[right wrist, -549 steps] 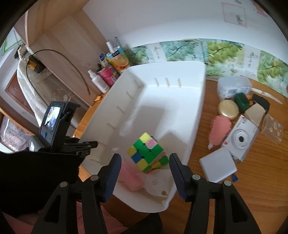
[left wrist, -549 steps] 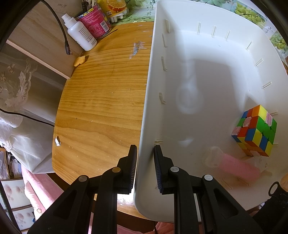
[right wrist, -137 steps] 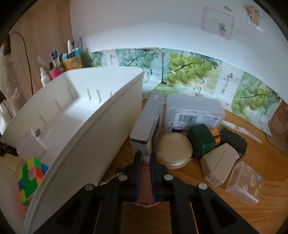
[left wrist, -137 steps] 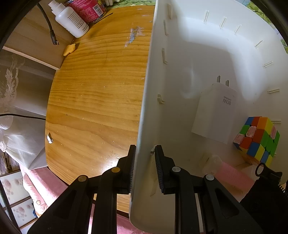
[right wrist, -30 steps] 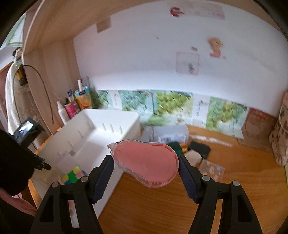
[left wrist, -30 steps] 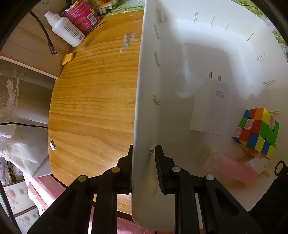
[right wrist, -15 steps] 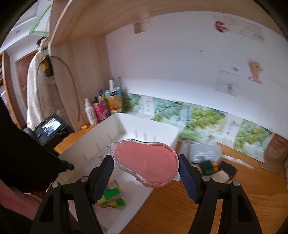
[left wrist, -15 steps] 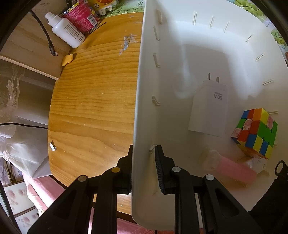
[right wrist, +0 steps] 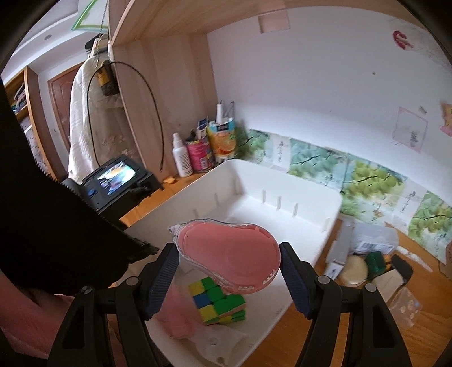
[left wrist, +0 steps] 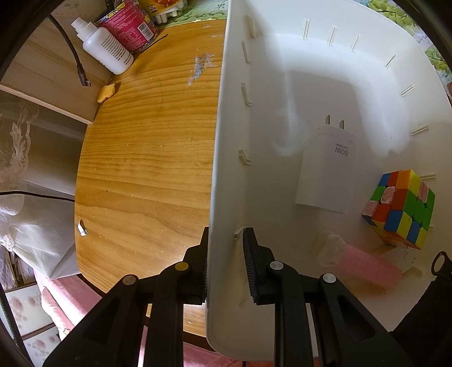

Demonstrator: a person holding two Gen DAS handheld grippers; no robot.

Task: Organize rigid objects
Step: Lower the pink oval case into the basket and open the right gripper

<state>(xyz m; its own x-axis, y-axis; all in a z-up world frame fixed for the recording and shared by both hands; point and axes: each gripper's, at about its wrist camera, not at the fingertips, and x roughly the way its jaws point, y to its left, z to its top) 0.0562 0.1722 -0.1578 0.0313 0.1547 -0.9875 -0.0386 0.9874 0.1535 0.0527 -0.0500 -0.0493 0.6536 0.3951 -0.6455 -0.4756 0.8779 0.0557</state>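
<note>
A white plastic bin (left wrist: 333,70) stands on the wooden table. My left gripper (left wrist: 226,262) is shut on the bin's left wall, one finger outside and one inside. Inside the bin lie a white charger (left wrist: 327,172), a colour cube (left wrist: 401,209) and a pink tube with a clear cap (left wrist: 364,265). In the right wrist view my right gripper (right wrist: 230,271) is shut on a flat pink correction-tape dispenser (right wrist: 228,254), held above the bin (right wrist: 282,214) over the cube (right wrist: 217,299).
A white spray bottle (left wrist: 104,45) and a red can (left wrist: 127,25) stand at the table's back left. Right of the bin lie several small items: a round cream case (right wrist: 353,271), a green box (right wrist: 375,262), a clear box (right wrist: 404,307). A person's dark sleeve (right wrist: 42,225) fills the left.
My right gripper has swung left with the pink dispenser, from beside the bin to above its inside. The left gripper and bin have stayed put.
</note>
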